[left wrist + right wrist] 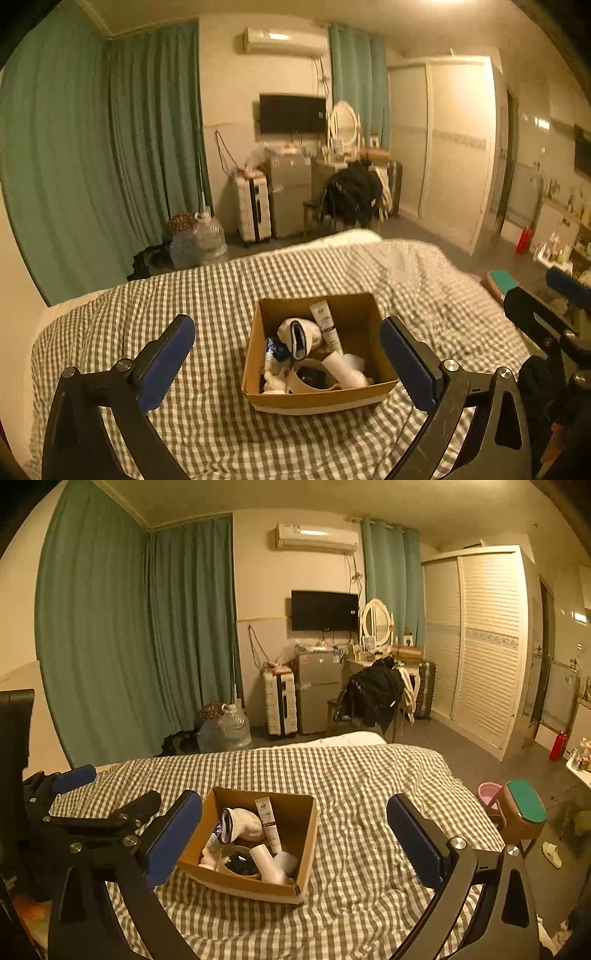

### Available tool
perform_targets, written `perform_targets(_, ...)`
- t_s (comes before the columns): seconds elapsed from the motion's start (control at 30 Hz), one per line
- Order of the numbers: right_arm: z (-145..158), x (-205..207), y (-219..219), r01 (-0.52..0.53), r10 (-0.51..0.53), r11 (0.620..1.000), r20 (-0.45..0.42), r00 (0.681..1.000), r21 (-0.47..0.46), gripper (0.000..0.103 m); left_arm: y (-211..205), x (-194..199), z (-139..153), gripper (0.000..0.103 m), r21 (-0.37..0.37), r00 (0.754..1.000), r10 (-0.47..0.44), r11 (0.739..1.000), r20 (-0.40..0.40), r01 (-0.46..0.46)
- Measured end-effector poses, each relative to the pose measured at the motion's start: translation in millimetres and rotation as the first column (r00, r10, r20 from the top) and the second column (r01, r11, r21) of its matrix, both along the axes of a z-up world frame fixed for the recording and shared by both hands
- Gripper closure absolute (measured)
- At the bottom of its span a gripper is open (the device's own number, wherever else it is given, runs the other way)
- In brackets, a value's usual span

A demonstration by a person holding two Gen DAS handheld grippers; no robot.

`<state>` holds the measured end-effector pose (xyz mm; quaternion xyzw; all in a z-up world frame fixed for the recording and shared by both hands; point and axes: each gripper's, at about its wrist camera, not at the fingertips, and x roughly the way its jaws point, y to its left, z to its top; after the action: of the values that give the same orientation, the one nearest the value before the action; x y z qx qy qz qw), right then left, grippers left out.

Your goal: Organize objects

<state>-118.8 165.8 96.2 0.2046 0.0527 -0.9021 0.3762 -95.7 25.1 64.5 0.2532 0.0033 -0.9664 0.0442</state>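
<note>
An open cardboard box (362, 317) sits on the checked bed (207, 295). It holds a rolled white sock (301, 334), a white tube (325, 323), a tape roll (312, 376), a white bottle (341, 367) and a blue packet (277, 350). My left gripper (286, 363) is open and empty, hovering just in front of the box. My right gripper (295, 840) is open and empty, to the right of the box (295, 812). The sock (243, 825), tube (267, 821) and tape roll (240, 862) show there too. The left gripper's fingers (74, 779) show at the left edge.
The checked bed (369, 794) fills the foreground. A stool with a green top (524, 805) and a pink basin (487, 790) stand right of it. Water jugs (229, 727), a suitcase (280, 701), a small fridge (319, 690) and a chair with a black jacket (373, 694) stand beyond.
</note>
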Motion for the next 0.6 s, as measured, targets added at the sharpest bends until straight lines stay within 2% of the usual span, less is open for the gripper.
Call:
perform_targets(0.17,-12.2,18.4,24.1,0.018,-0.021,0.998,-0.038,0.999,-0.064,0.002,0.9,32.7,-10.9,0.000,0.001,0.996,0.048,0.999,-0.074,-0.048)
perform_targets(0.37,-42.4,27.7,36.4,0.019,-0.021,0.998,-0.032,0.999,-0.052,0.002,2.8,62.4,-45.4,0.000,-0.029,0.988,0.118,0.992,-0.100,-0.122)
perform_targets(0.43,-56.7,30.9,36.4,0.018,-0.019,0.999,-0.040,0.999,-0.033,0.002,1.6,67.4,-60.8,0.000,-0.034,0.987,0.132,0.990,-0.089,-0.136)
perform_targets(0.53,-79.3,36.6,36.3,0.021,-0.021,1.000,-0.051,0.998,0.000,0.002,-2.9,68.9,-81.2,0.000,0.009,0.992,0.126,0.992,-0.024,-0.126)
perform_targets(0.6,-91.6,37.8,34.1,0.014,-0.014,1.000,-0.036,0.999,0.008,0.002,-3.3,66.5,-88.8,0.000,0.009,0.991,0.131,0.991,0.007,-0.131)
